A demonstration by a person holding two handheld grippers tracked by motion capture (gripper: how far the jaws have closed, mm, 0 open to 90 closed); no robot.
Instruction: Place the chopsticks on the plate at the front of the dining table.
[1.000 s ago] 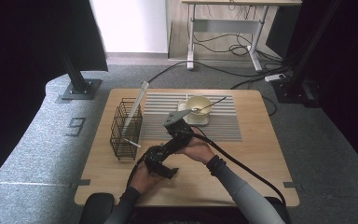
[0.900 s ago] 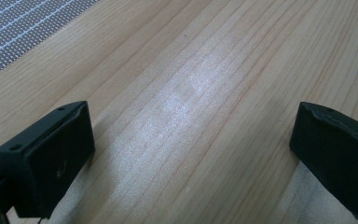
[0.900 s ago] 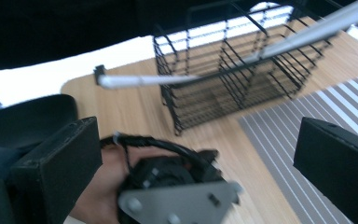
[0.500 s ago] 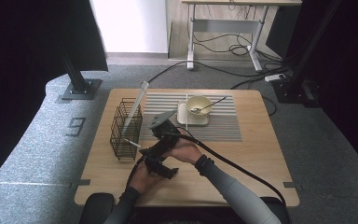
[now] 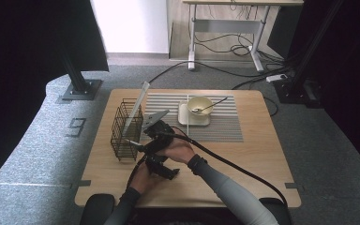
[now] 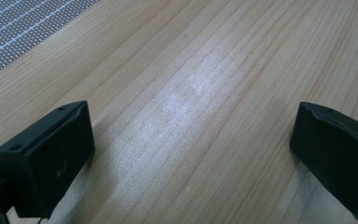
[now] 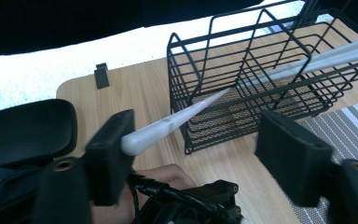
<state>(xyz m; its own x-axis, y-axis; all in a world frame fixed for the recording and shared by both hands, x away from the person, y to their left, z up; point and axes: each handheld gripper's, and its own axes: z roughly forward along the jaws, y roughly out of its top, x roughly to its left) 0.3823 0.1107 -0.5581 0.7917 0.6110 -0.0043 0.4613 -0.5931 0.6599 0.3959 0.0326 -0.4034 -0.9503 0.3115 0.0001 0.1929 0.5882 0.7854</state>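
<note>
The right gripper (image 5: 138, 146) stood over the near-left part of the table (image 5: 258, 154), its fingers (image 7: 107, 154) pointing toward the black wire basket (image 5: 126, 129). A long white rod (image 7: 177, 120) ran slantwise through the basket's mesh, and its rounded near end lay between the right fingers, right against the inner face of one of them, while the other finger stood well apart from it with bare table showing in the gap. Those fingers had just been closing, yet they stood half-wide and had not clamped the rod from both sides. From above, the rod's far end (image 5: 143, 91) rose out of the basket's top and leaned away from the fingers toward the far edge of the table. The basket stood just beyond the right fingertips, upright, with a fine mesh floor. The left gripper (image 6: 186, 154) lay low, just nearer the person than the right one, and its fingers (image 6: 51, 158) were spread wide over bare wood with nothing between them; a corner of the striped mat (image 6: 23, 28) showed beyond them. On that mat (image 5: 225, 126), well off to the other side of the right fingers from the basket, a pale bowl (image 5: 199, 107) with a utensil (image 5: 211, 105) in it sat on a small square tray (image 5: 187, 119).
</note>
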